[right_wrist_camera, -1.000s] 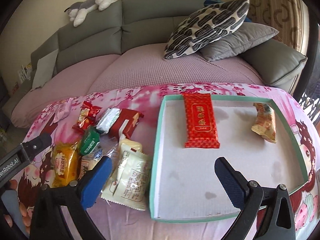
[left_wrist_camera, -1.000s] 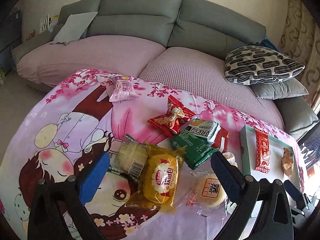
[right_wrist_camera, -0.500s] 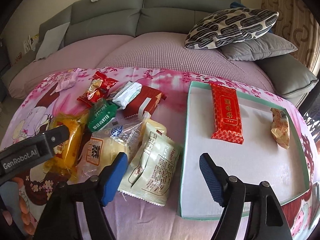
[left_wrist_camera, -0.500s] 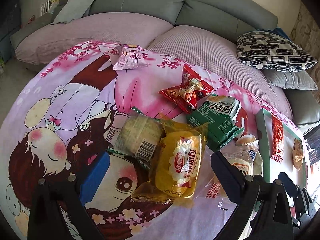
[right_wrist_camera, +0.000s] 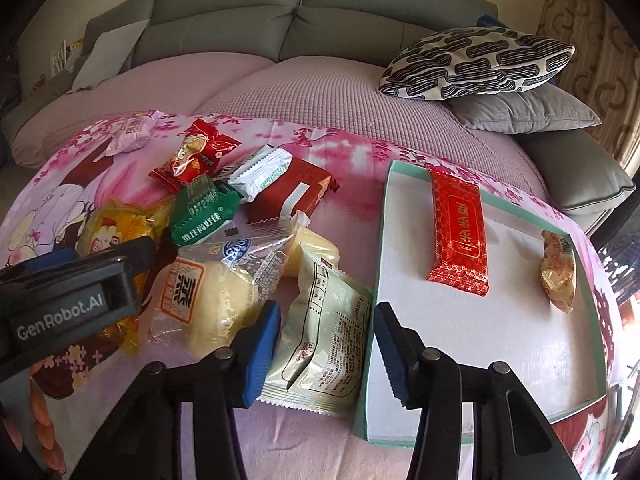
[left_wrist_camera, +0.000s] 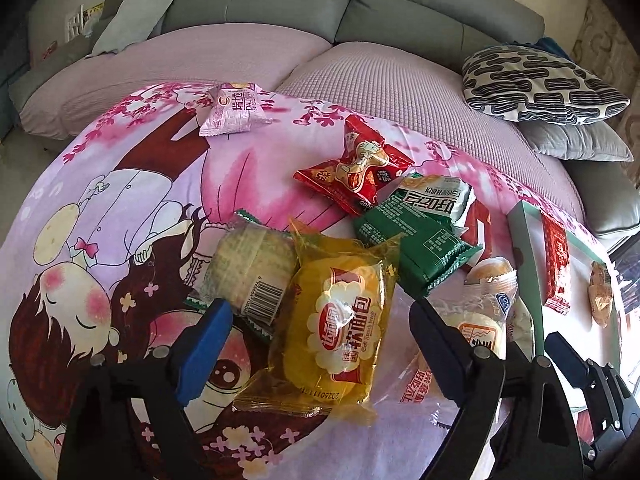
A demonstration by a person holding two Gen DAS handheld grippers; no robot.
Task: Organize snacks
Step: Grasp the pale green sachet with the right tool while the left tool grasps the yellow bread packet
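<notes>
On the cartoon-print cloth (left_wrist_camera: 120, 200) of the left wrist view, the left gripper (left_wrist_camera: 320, 344) is hanging with its blue-padded jaws spread wide, one on either side of the yellow bread packet (left_wrist_camera: 340, 332), which is lying flat without touching either pad. Just beside that packet, to its left, a pale cake with a barcode label (left_wrist_camera: 248, 272) is resting; behind it a green packet (left_wrist_camera: 416, 244) is lying partly under a white-and-green packet (left_wrist_camera: 436, 200), with a red snack bag (left_wrist_camera: 356, 168) beyond them and a pink packet (left_wrist_camera: 234, 110) sitting well apart near the far edge of the cloth. At the right margin, the teal-rimmed tray (left_wrist_camera: 524, 248) is showing a long red bar (left_wrist_camera: 558, 256) inside. Across the right wrist view, the right gripper (right_wrist_camera: 324, 348) is holding its jaws at a moderate opening, straddling the near end of a cream packet (right_wrist_camera: 324, 344), which is lying on the cloth just beside the tray (right_wrist_camera: 380, 248); whether the pads are touching it cannot be told. Inside the tray, the red bar (right_wrist_camera: 458, 232) is lying near the far rim and a golden wrapped snack (right_wrist_camera: 558, 272) is lying well apart from it, close to the right wall. Left of the cream packet, a clear-wrapped bun (right_wrist_camera: 212, 292) is lying against the left gripper's black body (right_wrist_camera: 68, 300), with the green packet (right_wrist_camera: 202, 210) and a dark red packet (right_wrist_camera: 296, 192) behind.
</notes>
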